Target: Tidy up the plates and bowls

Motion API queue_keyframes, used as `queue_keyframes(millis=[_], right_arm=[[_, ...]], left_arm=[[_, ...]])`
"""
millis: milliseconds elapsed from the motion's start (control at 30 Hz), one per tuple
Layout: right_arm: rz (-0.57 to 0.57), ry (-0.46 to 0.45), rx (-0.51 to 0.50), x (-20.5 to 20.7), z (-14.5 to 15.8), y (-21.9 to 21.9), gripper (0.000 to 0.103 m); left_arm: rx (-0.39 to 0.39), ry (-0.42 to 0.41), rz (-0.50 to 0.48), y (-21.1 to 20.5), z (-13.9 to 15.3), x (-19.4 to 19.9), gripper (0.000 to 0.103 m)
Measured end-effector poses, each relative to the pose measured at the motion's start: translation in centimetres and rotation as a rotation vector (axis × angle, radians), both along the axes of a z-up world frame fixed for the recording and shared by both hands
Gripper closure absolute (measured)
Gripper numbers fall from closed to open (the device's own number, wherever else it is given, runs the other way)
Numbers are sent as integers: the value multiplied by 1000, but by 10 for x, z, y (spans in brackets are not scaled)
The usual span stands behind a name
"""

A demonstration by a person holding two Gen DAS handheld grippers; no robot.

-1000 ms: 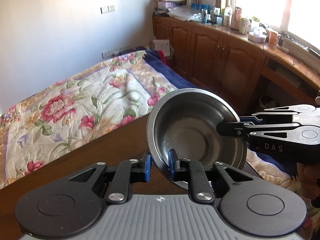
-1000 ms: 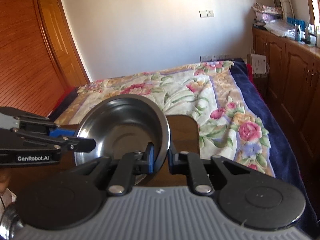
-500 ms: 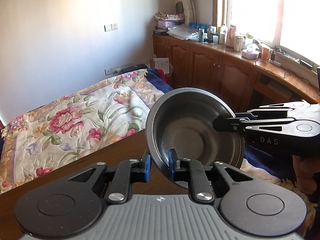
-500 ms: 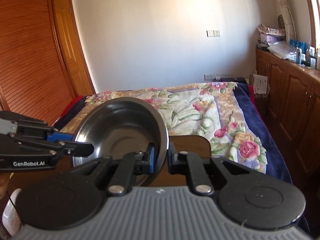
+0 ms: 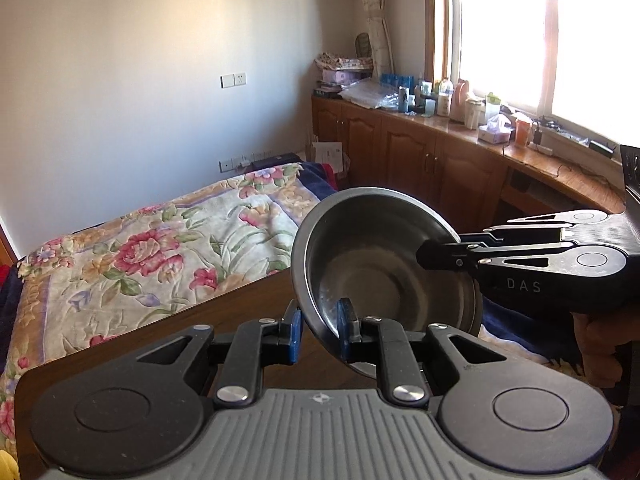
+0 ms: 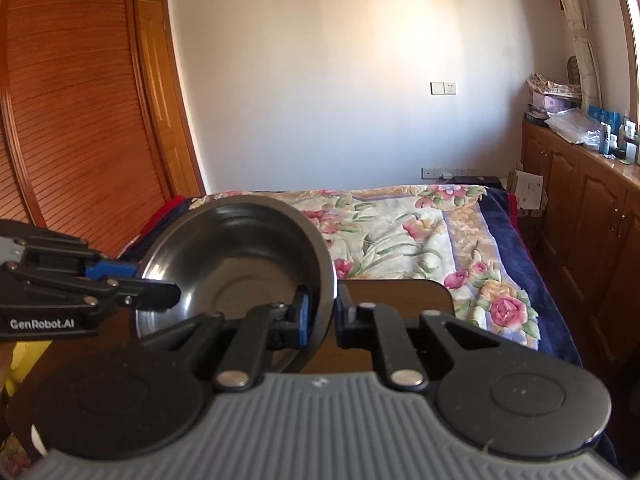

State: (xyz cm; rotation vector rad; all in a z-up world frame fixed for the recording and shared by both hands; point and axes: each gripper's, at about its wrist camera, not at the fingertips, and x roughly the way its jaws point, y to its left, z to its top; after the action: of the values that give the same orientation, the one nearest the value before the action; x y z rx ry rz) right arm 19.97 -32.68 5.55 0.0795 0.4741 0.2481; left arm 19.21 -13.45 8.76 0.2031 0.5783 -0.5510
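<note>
Bowl (image 5: 384,264) raised higher since a second ago, table (image 5: 224,320) now at 6 o'clock; left gripper (image 5: 318,330) and right gripper (image 6: 320,316) both clamp its rim. Carry stage, not yet placed.

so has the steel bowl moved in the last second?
Yes. The steel bowl has been lifted: in the left wrist view it now stands higher against the wooden table, with the wall socket lower in frame.

Dark wooden table (image 5: 224,320), floral bedspread (image 6: 420,232) beyond
</note>
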Motion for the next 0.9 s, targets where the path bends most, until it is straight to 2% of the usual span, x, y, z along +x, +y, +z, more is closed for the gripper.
queue_keyframes(millis=[367,667,900], right_arm=[[30,-36,5,-32,3,12,88],[65,-33,15,-60,-10,26,88],[97,-31,38,-74,-21,34,88]], left_arm=[[-36,-31,-5,25,-1,-42,83],[-61,-30,19,44,-15,-77,83],[-75,-18,29,60,-35,-91,83]])
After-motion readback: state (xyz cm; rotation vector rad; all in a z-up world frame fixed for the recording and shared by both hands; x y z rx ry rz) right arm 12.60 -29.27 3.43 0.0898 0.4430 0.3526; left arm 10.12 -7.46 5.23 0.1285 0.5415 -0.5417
